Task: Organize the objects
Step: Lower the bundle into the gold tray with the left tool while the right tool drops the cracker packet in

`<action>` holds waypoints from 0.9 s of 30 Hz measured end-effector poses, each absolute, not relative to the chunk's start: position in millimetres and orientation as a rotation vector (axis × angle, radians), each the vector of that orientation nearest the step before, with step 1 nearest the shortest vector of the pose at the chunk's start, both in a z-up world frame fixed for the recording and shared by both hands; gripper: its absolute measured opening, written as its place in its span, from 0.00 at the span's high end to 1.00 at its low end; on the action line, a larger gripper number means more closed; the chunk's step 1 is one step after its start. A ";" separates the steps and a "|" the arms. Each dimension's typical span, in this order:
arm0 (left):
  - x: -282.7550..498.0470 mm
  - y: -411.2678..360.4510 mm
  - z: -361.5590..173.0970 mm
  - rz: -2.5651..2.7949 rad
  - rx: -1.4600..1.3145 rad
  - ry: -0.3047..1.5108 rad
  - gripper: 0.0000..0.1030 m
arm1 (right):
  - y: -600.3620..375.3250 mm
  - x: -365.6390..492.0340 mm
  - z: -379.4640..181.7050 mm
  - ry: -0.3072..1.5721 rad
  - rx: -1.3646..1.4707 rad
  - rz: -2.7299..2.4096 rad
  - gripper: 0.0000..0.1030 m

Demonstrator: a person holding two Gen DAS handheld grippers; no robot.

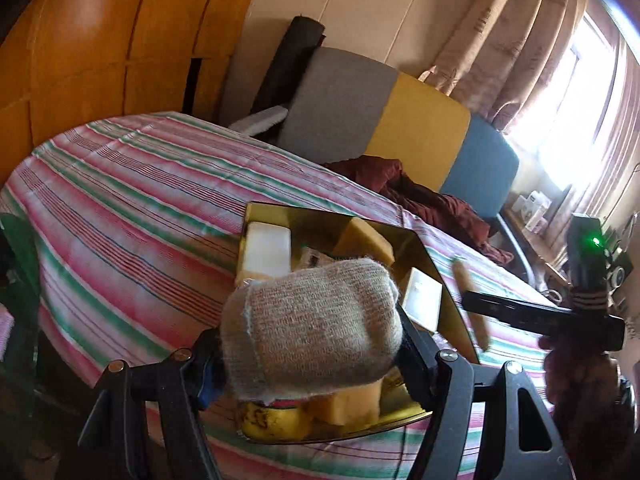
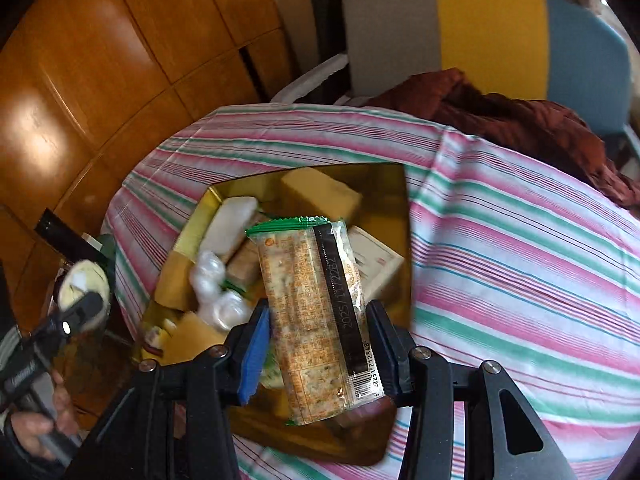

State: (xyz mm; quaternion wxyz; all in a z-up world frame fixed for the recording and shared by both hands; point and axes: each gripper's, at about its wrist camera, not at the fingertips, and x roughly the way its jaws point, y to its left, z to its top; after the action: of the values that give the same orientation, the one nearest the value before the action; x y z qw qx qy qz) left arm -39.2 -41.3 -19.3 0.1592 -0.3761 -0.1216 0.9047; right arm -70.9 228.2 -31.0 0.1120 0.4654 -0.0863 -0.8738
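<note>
We see the desk (image 2: 520, 240) spread with a pink, green and white striped cloth, filling the view ahead of and below both tongs. Beyond it, past the far edge, stands a chair (image 1: 416, 120) with a grey, yellow and blue back, and a dark red cloth (image 2: 520, 120) lies bunched on it. Wooden panelling (image 2: 100, 60) runs to the left of both tongs.

On the desk, directly under and ahead of the tongs, sits a shiny gold box (image 2: 384, 184), open on top and crowded with yellow sponges (image 2: 320, 192), a white block (image 1: 266, 248), crumpled clear plastic (image 2: 212, 280) and a pale carton (image 2: 376, 264).

Our left tongs (image 1: 312, 344) are clamped on a roll of grey knitted cloth (image 1: 312, 320), the pads pressing its two sides; the roll hangs just above the near end of the box. In the right wrist view those same tongs appear at the far left, off the desk edge, with a hand (image 2: 40, 420) on the handle.

Our right tongs (image 2: 316, 344) are clamped on a cracker packet (image 2: 316, 312) in clear wrap with a green top seam, held upright over the box, with its lower end between the pads. In the left wrist view the packet shows only as a blurred tan streak to the right of the box.
</note>
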 end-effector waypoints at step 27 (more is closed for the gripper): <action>-96.1 0.8 -53.8 2.594 -1.215 -0.242 0.25 | 208.1 -105.3 -47.9 -0.301 1.373 -2.608 0.23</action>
State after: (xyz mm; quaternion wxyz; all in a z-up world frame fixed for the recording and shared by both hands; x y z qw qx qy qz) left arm -96.1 0.8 -53.8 0.1331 -0.4190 -0.0836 0.8943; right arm -105.3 208.1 -47.9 0.0895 0.4618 -0.1011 -0.8767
